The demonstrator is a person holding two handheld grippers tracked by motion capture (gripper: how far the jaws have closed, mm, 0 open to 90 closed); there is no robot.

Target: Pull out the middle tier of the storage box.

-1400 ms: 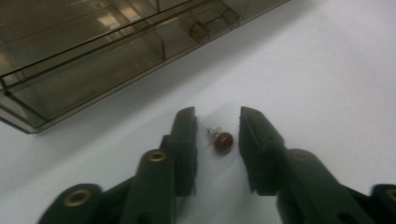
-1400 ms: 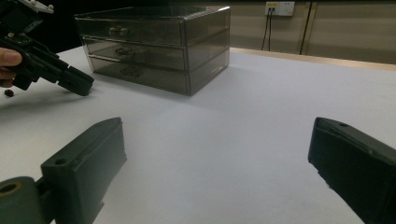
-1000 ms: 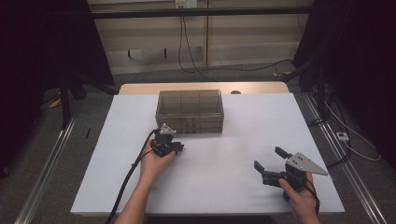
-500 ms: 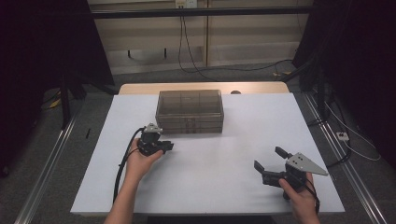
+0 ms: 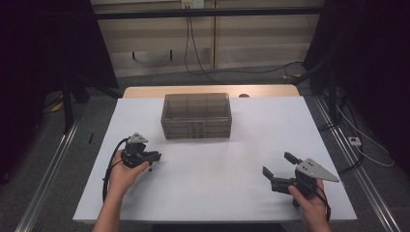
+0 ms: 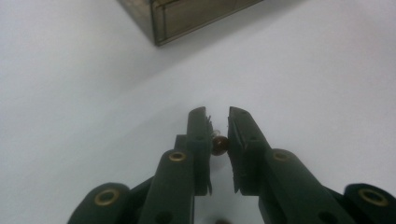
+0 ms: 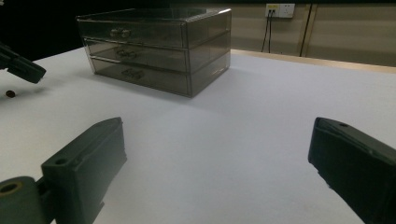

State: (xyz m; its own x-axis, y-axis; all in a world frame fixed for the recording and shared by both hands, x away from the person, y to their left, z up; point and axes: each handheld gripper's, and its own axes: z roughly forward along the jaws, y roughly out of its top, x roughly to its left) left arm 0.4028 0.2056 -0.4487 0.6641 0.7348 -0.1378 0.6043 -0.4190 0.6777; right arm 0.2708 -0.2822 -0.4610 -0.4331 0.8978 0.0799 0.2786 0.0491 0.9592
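High view: a white table [image 5: 208,193] carries a smoky clear drawer box [image 5: 196,116] toward its far middle, and a strip of bare wood shows along the edge behind the box. Grey floor, metal rails, loose cables and a pale panelled wall lie beyond. The left gripper [image 5: 153,156] hangs well in front of the box and to its left, jaws nearly together. The right gripper [image 5: 278,165] sits in front of the box and far to its right, near the table's front edge, jaws spread wide with nothing between them.

Left gripper view: the two black jaws stand narrow, pinching a small brown bead [image 6: 220,143] between the pads, above the white surface. A corner of the box [image 6: 187,18] lies ahead.

Right gripper view: the wide-apart jaws frame bare white tabletop. The box [image 7: 159,46] shows three stacked drawers; left of it the other gripper's tip [image 7: 23,67] hangs above a small dark speck [image 7: 9,94] on the table.
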